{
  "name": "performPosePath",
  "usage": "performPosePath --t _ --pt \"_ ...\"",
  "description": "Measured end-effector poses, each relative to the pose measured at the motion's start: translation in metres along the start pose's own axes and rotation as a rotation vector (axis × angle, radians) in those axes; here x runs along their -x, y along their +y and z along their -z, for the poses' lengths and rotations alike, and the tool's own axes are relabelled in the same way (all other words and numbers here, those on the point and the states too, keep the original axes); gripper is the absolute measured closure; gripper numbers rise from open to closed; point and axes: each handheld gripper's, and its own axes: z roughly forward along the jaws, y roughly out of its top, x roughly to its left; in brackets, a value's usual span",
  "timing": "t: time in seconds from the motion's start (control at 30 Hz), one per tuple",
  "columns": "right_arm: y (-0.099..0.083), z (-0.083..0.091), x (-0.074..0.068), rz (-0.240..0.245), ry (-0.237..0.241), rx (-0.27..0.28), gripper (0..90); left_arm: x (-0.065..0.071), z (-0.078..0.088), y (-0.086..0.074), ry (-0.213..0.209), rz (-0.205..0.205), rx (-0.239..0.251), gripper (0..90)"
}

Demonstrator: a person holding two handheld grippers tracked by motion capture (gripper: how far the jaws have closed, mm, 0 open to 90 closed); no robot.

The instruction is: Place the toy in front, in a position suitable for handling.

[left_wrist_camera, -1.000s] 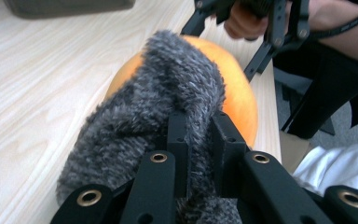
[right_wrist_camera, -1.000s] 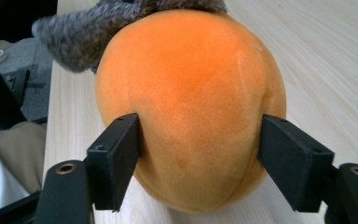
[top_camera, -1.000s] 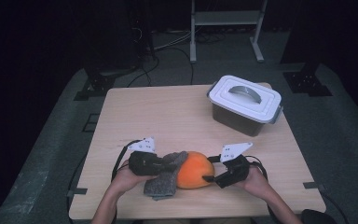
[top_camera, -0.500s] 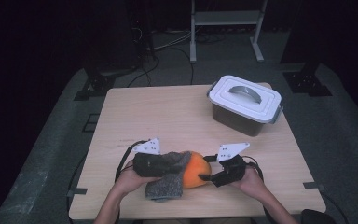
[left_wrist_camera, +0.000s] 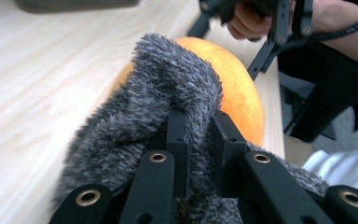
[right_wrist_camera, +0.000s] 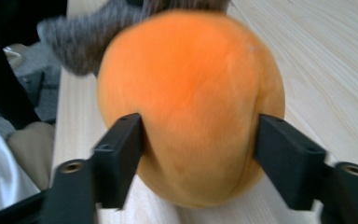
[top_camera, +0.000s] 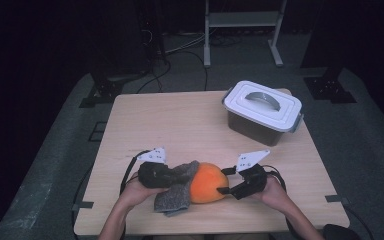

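High view has the right gripper (top_camera: 226, 190) clamping the orange fruit (top_camera: 207, 182) steady so the left gripper (top_camera: 192, 172), pinched on the grey cloth (top_camera: 172, 197), can wipe it.

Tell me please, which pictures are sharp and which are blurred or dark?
High view: table lit, surroundings nearly black, fairly sharp. Left gripper view: grey cloth sharp, far background soft. Right gripper view: orange fruit slightly blurred, as are the jaw edges.
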Motion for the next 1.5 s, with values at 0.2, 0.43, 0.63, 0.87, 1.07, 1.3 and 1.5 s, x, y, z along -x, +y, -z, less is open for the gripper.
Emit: performPosePath --t 0.2,0.43,0.63,0.87,1.07,1.3,1.5 --pt "0.000 -0.003 -0.001 -0.027 0.025 0.020 26.4 0.002 -0.006 -0.001 -0.066 -0.001 -0.048 78.9" --pt "0.006 -0.002 -0.015 0.070 -0.079 0.045 47.9 0.010 0.000 0.013 -0.003 -0.042 0.038 79.1" --pt "0.006 0.000 -0.013 0.143 -0.069 0.031 47.9 0.007 -0.002 0.012 0.045 -0.043 0.008 79.1" --pt "0.003 0.010 -0.001 0.018 0.002 0.052 32.4 0.009 -0.010 0.007 -0.037 -0.045 -0.040 79.0" --pt "0.001 -0.004 -0.001 -0.043 0.030 0.032 31.8 0.013 -0.018 0.008 -0.076 -0.060 -0.069 79.0" --pt "0.007 -0.002 -0.012 0.008 -0.055 0.091 54.9 0.011 -0.005 0.014 -0.006 -0.037 0.052 79.2" --pt "0.010 -0.002 -0.017 0.089 -0.075 0.069 55.9 0.011 -0.009 0.013 0.029 -0.061 0.013 79.2"
